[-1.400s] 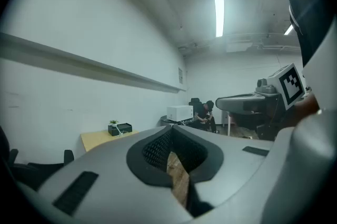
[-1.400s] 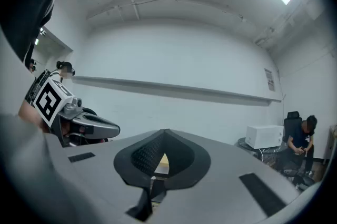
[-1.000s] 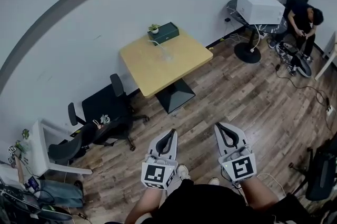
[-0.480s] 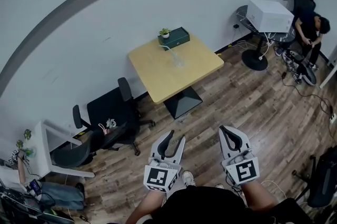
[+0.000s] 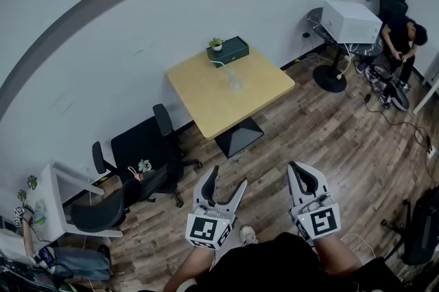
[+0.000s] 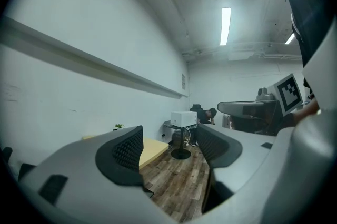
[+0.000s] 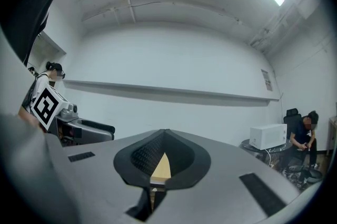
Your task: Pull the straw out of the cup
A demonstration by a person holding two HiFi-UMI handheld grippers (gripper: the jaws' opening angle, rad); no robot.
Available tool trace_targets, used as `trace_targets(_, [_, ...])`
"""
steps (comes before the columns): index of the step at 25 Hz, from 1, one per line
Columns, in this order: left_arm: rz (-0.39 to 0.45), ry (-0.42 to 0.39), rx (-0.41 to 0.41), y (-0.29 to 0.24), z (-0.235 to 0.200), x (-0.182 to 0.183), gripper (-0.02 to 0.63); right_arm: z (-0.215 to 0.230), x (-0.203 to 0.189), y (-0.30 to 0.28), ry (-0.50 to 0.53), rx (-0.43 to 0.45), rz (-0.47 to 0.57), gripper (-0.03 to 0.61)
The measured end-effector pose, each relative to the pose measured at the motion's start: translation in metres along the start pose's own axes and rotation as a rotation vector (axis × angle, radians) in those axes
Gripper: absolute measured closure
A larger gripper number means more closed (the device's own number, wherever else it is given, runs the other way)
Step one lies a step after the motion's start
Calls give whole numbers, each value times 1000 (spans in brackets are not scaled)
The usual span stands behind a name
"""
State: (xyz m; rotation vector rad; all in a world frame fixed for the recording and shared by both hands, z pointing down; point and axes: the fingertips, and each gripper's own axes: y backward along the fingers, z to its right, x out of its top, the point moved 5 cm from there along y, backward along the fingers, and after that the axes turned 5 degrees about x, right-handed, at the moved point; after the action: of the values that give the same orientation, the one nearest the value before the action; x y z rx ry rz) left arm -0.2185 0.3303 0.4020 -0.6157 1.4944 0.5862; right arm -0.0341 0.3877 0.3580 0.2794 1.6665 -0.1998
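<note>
A clear cup [image 5: 235, 83] with a white bent straw [image 5: 222, 65] stands near the far side of the yellow table [image 5: 250, 95], well ahead of both grippers. My left gripper [image 5: 228, 179] is held level over the wood floor, its jaws opening with nothing between them; in its own view the left gripper [image 6: 171, 146] frames the table [image 6: 154, 147] corner. My right gripper [image 5: 299, 170] is beside it, shut and empty. In the right gripper view the right gripper [image 7: 164, 135] has its tips meeting, and the table [image 7: 161, 168] shows through the gap behind them.
A green box with a small plant [image 5: 229, 48] sits at the table's back edge. Black office chairs [image 5: 146, 144] stand left of the table. At the right are a white microwave [image 5: 351, 20] on a round stand and a seated person [image 5: 402, 37]. Cables lie on the floor.
My left gripper's jaws went from shut to wide apart. Both grippers and the view shifted a little toward the table. The right gripper stayed shut.
</note>
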Motion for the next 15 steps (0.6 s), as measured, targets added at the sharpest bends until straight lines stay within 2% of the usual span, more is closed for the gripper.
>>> trace_targets(8, [-6, -29, -3, -19, -17, -2, 279, 10, -9, -20, 1, -22, -30, 560])
trace_targets(15, [-17, -15, -6, -72, -27, -5, 281, 51, -24, -56, -13, -6, -43, 560])
